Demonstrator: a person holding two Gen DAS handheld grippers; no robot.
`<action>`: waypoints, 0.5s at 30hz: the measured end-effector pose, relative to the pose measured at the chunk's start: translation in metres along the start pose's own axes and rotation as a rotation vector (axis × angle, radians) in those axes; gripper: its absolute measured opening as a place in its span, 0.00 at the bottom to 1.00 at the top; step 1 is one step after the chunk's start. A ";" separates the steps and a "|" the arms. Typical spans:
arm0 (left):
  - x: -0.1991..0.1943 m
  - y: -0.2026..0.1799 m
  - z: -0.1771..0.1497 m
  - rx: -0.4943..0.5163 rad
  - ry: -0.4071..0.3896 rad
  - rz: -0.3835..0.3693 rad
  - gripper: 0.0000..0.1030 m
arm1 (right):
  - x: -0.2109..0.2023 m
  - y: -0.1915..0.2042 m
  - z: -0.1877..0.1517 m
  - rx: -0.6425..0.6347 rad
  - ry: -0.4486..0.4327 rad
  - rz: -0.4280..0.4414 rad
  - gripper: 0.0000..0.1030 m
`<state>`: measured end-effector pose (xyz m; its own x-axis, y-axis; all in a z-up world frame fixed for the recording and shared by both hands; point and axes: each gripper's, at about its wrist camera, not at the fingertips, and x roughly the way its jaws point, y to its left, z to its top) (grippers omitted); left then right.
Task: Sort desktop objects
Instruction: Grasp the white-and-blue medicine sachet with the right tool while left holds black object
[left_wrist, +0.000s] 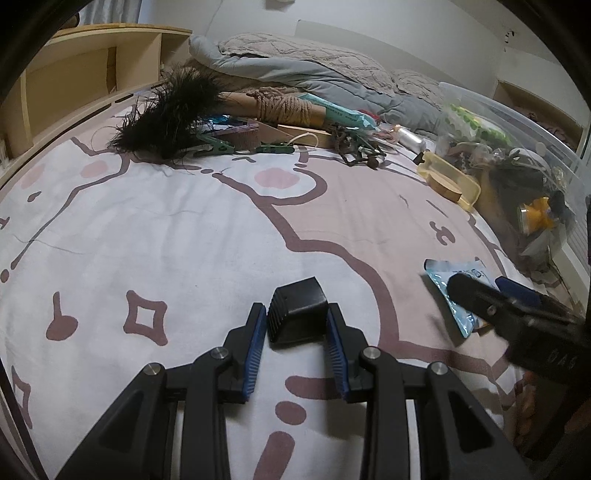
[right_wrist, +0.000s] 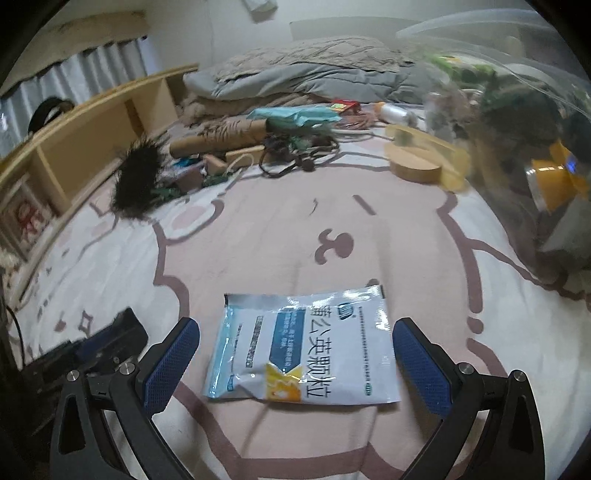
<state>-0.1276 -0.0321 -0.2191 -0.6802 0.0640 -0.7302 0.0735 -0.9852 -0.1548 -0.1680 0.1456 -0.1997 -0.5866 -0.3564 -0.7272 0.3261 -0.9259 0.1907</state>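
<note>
My left gripper (left_wrist: 296, 314) is shut on a small black ribbed block (left_wrist: 297, 314), held just above the pink and white bedsheet (left_wrist: 184, 229). My right gripper (right_wrist: 295, 339) is open wide, its blue pads either side of a blue and white medicine sachet (right_wrist: 306, 350) that lies flat on the sheet. The sachet (left_wrist: 456, 291) also shows in the left wrist view, partly hidden by the right gripper (left_wrist: 480, 291). The left gripper (right_wrist: 110, 339) shows at the lower left of the right wrist view.
A heap of loose items lies at the back: a black feather duster (left_wrist: 166, 114), a rope-wrapped roll (left_wrist: 284, 109), green clips (left_wrist: 218, 147). A clear plastic bin (left_wrist: 517, 155) full of objects stands at the right, a yellow case (left_wrist: 448, 181) beside it. Wooden shelf (left_wrist: 74, 85) at left, bedding (left_wrist: 295, 66) behind.
</note>
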 end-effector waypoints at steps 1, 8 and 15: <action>0.001 0.000 0.000 -0.001 0.001 -0.001 0.32 | 0.002 0.001 0.000 -0.008 0.003 -0.003 1.00; 0.003 0.001 0.000 -0.007 0.003 -0.007 0.32 | 0.013 0.001 -0.004 -0.016 0.042 -0.020 1.00; 0.003 0.002 0.000 -0.010 0.004 -0.011 0.32 | 0.017 0.003 -0.006 -0.022 0.058 -0.045 1.00</action>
<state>-0.1300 -0.0343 -0.2216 -0.6781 0.0758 -0.7311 0.0735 -0.9827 -0.1700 -0.1730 0.1377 -0.2155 -0.5577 -0.3062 -0.7715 0.3168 -0.9376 0.1431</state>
